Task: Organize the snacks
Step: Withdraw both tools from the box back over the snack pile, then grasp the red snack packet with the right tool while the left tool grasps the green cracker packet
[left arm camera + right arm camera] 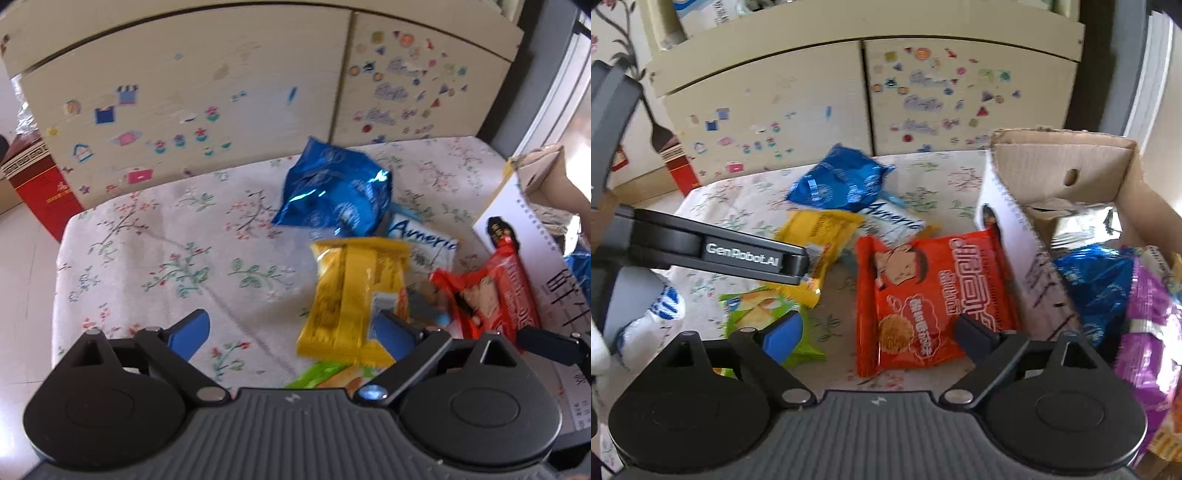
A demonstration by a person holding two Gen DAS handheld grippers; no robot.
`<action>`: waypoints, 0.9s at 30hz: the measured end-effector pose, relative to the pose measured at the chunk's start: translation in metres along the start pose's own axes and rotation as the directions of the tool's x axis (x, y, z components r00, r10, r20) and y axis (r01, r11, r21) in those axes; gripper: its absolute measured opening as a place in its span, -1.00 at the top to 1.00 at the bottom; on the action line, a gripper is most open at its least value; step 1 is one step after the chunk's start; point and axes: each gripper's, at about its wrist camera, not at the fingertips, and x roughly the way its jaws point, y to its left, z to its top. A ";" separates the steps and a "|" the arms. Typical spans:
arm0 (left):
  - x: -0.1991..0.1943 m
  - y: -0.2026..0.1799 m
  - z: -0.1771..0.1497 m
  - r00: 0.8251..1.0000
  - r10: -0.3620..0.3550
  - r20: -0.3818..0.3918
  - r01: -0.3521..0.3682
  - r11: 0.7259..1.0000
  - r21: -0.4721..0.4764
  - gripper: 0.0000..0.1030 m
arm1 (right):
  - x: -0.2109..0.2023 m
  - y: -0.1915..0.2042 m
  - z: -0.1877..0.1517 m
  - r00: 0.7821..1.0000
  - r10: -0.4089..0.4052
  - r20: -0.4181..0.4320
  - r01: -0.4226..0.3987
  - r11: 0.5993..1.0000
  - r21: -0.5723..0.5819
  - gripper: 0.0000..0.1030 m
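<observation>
Snack packets lie on a flowered tablecloth (147, 258). My left gripper (291, 321) hangs open over it. A yellow packet (351, 295) lies against its right finger (395, 336), far from the left one. One left-gripper finger (790, 262) crosses the yellow packet (820, 229) in the right wrist view. My right gripper (877, 321) is open above a red noodle packet (923, 295), which lies between its fingers, unpinched. A blue packet (842, 181), a white packet (894, 221) and a green packet (757, 314) lie around them.
A cardboard box (1052, 162) at the table's right holds blue (1097, 284) and purple (1152, 332) packets. A stickered cabinet (221, 92) stands behind the table. A red box (40, 184) sits on the floor at left. A person's socked foot (665, 306) shows beside the table.
</observation>
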 end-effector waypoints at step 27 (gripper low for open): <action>-0.017 0.033 -0.002 1.000 -0.010 0.011 0.010 1.000 -0.027 -0.85 | 0.015 0.013 0.014 0.998 -0.040 0.046 0.043 0.998 -0.051 -0.95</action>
